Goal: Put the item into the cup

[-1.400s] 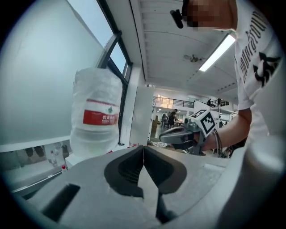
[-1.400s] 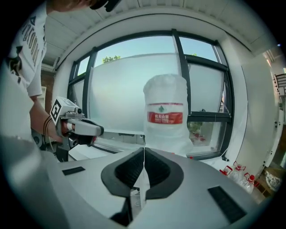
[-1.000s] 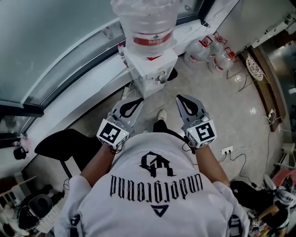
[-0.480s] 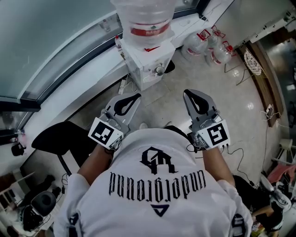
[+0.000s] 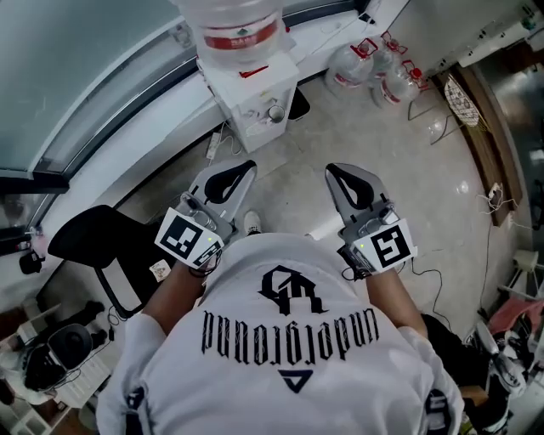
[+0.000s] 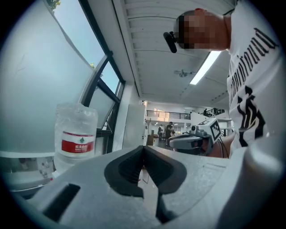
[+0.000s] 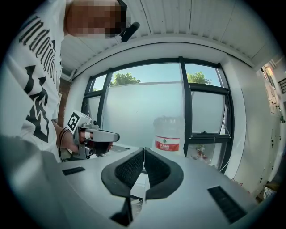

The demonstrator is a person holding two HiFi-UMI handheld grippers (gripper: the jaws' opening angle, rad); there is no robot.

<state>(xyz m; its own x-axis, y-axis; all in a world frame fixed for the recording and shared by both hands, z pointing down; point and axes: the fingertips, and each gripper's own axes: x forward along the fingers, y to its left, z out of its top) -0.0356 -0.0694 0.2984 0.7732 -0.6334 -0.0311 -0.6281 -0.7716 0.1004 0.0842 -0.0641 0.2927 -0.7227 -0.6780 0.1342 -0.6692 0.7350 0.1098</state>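
No cup and no loose item shows in any view. My left gripper (image 5: 240, 168) is held out in front of the person's white T-shirt, jaws shut with nothing between them. My right gripper (image 5: 336, 171) is held level beside it, also shut and empty. In the left gripper view the closed black pads (image 6: 134, 167) point toward a water bottle (image 6: 75, 134), with the right gripper (image 6: 196, 138) off to the side. In the right gripper view the closed pads (image 7: 154, 170) face the same bottle (image 7: 169, 134) by the window.
A white water dispenser (image 5: 255, 98) with a large bottle (image 5: 229, 25) on top stands ahead against the window sill. Spare water jugs (image 5: 374, 68) sit on the floor at the far right. A black stool (image 5: 93, 255) stands at the left, and cables trail at the right.
The dispenser has slid up and left in the head view as the person shifted back. Both grippers stay shut and empty, held about the same.
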